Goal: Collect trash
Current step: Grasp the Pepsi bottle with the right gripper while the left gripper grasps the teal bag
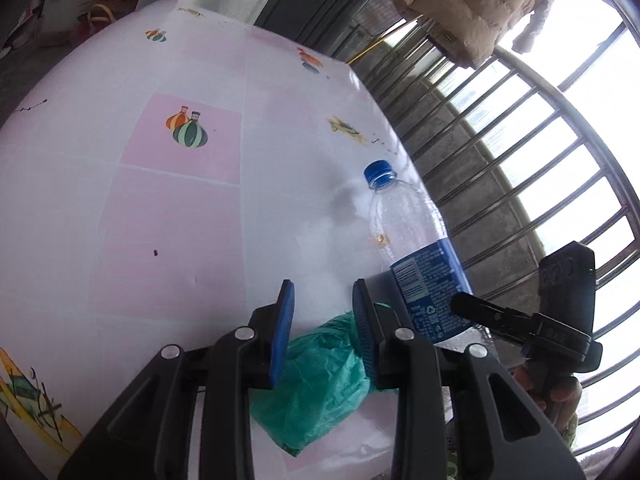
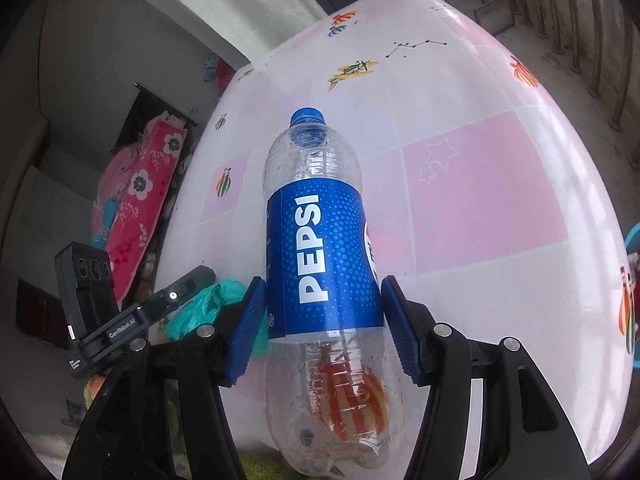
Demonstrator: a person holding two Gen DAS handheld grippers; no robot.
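Observation:
An empty clear Pepsi bottle point(image 2: 320, 248) with a blue cap and blue label sits between the blue pads of my right gripper point(image 2: 324, 312), which is shut on it above the table. The bottle also shows in the left wrist view point(image 1: 416, 248), with the right gripper's finger point(image 1: 492, 316) against it. A crumpled green plastic bag point(image 1: 316, 380) lies on the table under my left gripper point(image 1: 322, 308), whose jaws stand open around its upper end. The bag also shows in the right wrist view point(image 2: 204, 308).
The table point(image 1: 168, 216) has a pink and white checked cloth with balloon and plane prints. A metal railing point(image 1: 520, 184) runs along its right side. Bedding with pink flowers point(image 2: 136, 196) lies on the floor beyond the left edge.

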